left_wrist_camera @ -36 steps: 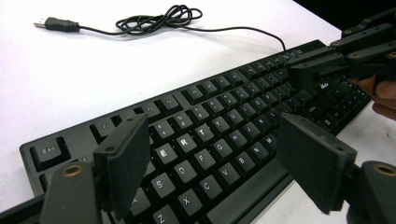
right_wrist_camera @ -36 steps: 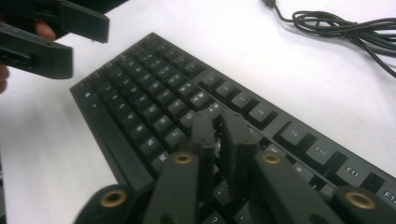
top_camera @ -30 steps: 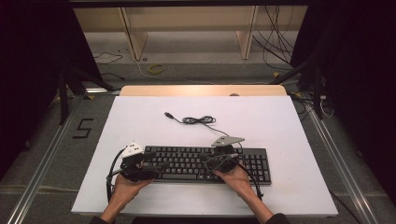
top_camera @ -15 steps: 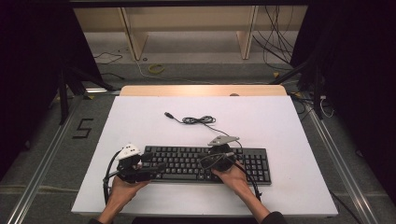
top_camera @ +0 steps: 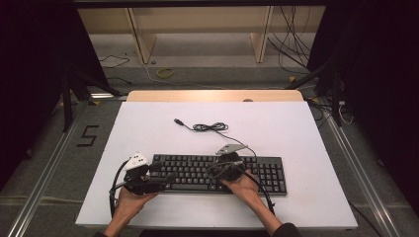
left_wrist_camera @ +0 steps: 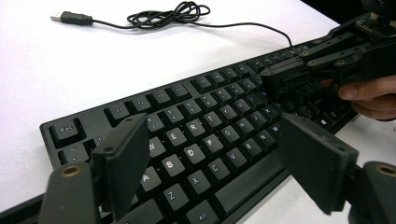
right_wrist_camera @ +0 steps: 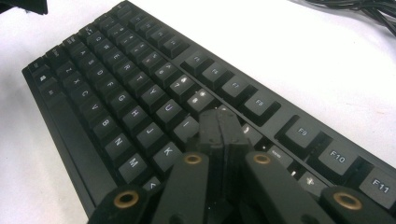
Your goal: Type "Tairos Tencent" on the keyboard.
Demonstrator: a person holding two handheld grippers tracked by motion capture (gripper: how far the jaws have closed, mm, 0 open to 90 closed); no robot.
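Observation:
A black keyboard [top_camera: 267,173] lies on the near half of the white table, its thin cable [top_camera: 210,127] coiled behind it and ending in a USB plug [top_camera: 178,121]. My left gripper [top_camera: 167,178] hovers over the keyboard's left end. In the left gripper view its jaws stand wide open [left_wrist_camera: 212,128] above the letter keys [left_wrist_camera: 201,116], with nothing between them. My right gripper [top_camera: 211,171] is over the keyboard's middle. Its jaws are shut together [right_wrist_camera: 219,122], tips down at the keys [right_wrist_camera: 116,79] near I and O. Whether they press a key I cannot tell. That shut tip [left_wrist_camera: 280,77] also appears in the left gripper view.
The white tabletop [top_camera: 306,133] stretches bare behind and to the right of the keyboard. A wooden strip [top_camera: 212,95] borders its far edge. Beyond are shelf legs and loose cables on the floor [top_camera: 163,73]. Metal rails run along both sides of the table.
My right gripper has shifted slightly to the left over the keys, still shut. The left gripper has stayed where it was, jaws open.

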